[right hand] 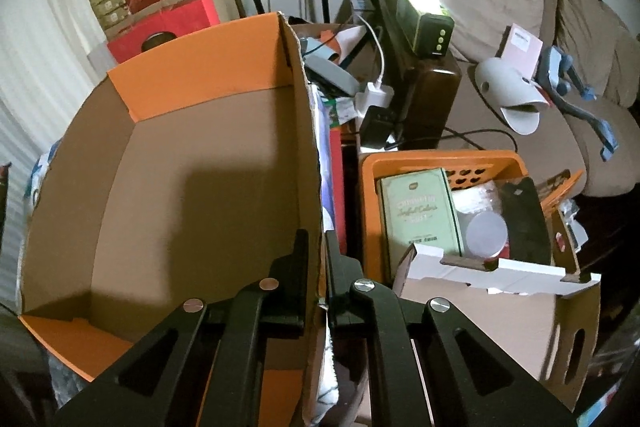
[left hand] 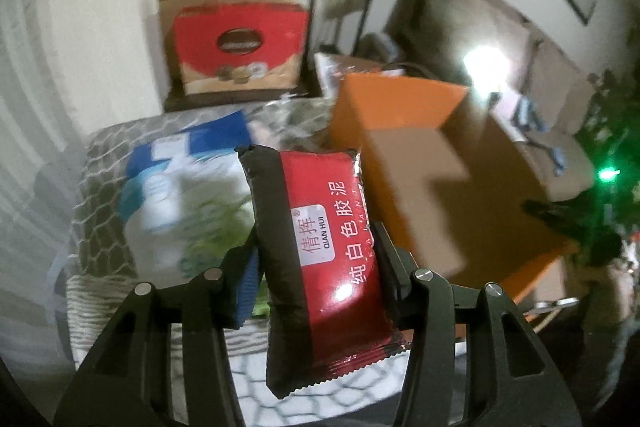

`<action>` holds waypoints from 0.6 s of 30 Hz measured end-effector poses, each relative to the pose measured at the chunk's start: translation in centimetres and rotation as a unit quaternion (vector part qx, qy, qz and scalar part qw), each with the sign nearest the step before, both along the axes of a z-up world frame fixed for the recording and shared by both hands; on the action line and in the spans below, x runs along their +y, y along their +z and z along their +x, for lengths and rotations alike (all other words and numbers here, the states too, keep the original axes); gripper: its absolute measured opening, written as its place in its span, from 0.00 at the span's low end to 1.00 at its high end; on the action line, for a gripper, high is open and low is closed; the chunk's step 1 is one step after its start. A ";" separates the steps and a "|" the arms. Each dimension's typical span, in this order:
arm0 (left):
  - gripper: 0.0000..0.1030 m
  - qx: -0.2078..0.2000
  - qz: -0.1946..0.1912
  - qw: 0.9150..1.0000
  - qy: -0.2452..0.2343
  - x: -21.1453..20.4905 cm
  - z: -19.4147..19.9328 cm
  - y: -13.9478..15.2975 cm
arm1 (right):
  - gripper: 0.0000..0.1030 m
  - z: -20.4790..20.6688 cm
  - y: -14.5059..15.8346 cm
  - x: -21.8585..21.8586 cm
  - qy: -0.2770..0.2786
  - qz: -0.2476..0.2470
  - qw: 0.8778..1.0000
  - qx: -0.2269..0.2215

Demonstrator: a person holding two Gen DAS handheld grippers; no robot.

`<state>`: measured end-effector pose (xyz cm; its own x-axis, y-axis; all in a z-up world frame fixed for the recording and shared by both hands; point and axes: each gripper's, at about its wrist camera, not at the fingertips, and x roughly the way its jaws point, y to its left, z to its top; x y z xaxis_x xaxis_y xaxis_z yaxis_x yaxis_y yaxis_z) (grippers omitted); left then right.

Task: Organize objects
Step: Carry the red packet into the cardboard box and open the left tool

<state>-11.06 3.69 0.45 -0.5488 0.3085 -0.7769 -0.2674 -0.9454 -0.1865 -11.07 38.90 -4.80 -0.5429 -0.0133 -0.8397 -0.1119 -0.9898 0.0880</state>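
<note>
Left tongs [left hand: 316, 267] pinch a red packet [left hand: 320, 259] upright, just left of the open cardboard box [left hand: 460, 195]. Right tongs [right hand: 317, 251] are pressed together on that box's side wall [right hand: 310, 163]; its interior shows nothing inside. Right of them, an orange basket [right hand: 440, 163] holds a green tin [right hand: 420, 211] and a round lid [right hand: 486, 233]; other contents are hard to make out.
</note>
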 end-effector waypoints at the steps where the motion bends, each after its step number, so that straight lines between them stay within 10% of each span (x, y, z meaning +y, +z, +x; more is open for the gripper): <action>1: 0.45 0.001 0.006 1.000 -0.012 0.9 0.1 0.5 | 0.06 0.0 0.0 0.0 0.000 0.000 1.000 0.000; 18: 0.45 -0.041 0.002 0.996 -0.078 11.1 -2.3 -1.4 | 0.05 0.2 0.0 -0.3 0.012 0.012 1.000 0.011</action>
